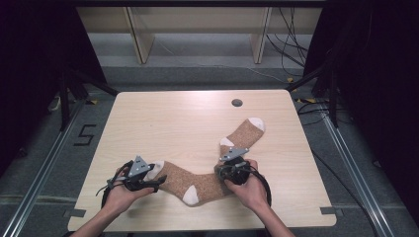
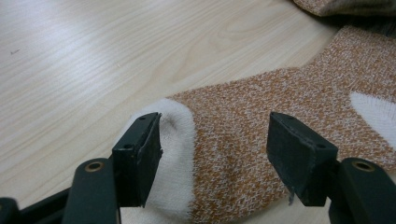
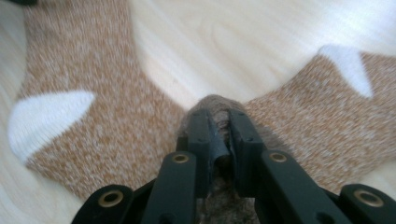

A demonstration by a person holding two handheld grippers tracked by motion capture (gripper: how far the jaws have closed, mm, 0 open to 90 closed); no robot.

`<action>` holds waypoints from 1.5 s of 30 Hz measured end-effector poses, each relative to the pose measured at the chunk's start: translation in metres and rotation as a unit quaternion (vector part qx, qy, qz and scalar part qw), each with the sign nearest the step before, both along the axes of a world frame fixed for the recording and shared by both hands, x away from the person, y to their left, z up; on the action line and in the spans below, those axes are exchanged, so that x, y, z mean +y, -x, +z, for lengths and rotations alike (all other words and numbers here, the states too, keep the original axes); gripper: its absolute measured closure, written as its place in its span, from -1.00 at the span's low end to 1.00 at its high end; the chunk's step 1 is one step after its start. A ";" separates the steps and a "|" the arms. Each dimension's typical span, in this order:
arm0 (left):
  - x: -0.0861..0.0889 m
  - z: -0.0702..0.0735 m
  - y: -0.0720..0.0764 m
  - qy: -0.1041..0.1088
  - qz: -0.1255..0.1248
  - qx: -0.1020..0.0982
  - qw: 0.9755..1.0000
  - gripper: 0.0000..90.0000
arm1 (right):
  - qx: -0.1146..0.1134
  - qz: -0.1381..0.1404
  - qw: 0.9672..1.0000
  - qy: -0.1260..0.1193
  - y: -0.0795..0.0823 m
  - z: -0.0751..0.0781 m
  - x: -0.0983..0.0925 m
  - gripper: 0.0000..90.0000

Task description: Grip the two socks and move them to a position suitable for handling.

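The light wooden table [image 1: 163, 123] carries a small dark round hole [image 1: 237, 102] near its far edge. Beyond the table, on the grey floor [image 1: 197, 74], stand two pale wooden legs [image 1: 141, 39] of a bench, with loose black cables [image 1: 291, 44] trailing to the right of them. Left of the table, a dark mark shaped like a 5 [image 1: 85, 135] lies on the floor beside a metal rail [image 1: 44, 173].

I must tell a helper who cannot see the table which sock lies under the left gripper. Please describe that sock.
On the wooden table, look at the near edge, where two brown socks meet. The near sock runs left from their meeting point, its white toe between the open jaws of the left gripper. The far sock points away instead.
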State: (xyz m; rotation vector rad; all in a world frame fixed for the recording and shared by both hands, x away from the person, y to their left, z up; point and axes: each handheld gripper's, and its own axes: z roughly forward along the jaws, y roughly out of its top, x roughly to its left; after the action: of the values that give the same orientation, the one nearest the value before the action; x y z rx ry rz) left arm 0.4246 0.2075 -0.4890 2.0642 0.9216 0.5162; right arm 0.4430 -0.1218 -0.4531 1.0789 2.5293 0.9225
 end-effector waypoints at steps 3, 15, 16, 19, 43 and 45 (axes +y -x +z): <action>-0.002 0.001 0.001 0.001 0.000 0.001 1.000 -0.24 | -0.011 -0.004 1.000 -0.008 -0.003 0.009 -0.001 0.82; -0.009 0.005 -0.001 0.013 -0.006 -0.016 1.000 -0.30 | -0.063 0.016 0.997 -0.039 -0.014 0.042 0.014 0.82; -0.009 0.005 -0.001 0.014 -0.006 -0.016 1.000 -0.31 | -0.068 0.025 0.997 -0.038 -0.016 0.045 0.014 0.82; -0.008 0.005 -0.002 0.003 -0.006 -0.014 1.000 -0.37 | -0.079 0.036 0.995 -0.038 -0.019 0.051 0.020 0.82; -0.041 0.013 -0.015 0.049 -0.054 -0.050 0.996 -0.67 | -0.089 0.058 0.988 -0.109 -0.029 0.094 0.056 0.82; -0.048 0.014 -0.017 0.059 -0.054 -0.055 0.995 -0.67 | -0.098 0.063 0.987 -0.110 -0.031 0.096 0.059 0.82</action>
State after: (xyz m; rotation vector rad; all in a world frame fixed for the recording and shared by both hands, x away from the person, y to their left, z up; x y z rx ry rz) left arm 0.4421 0.1598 -0.4752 1.9464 0.7540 0.5012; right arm 0.4739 -0.0633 -0.3567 0.8438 2.3982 1.2987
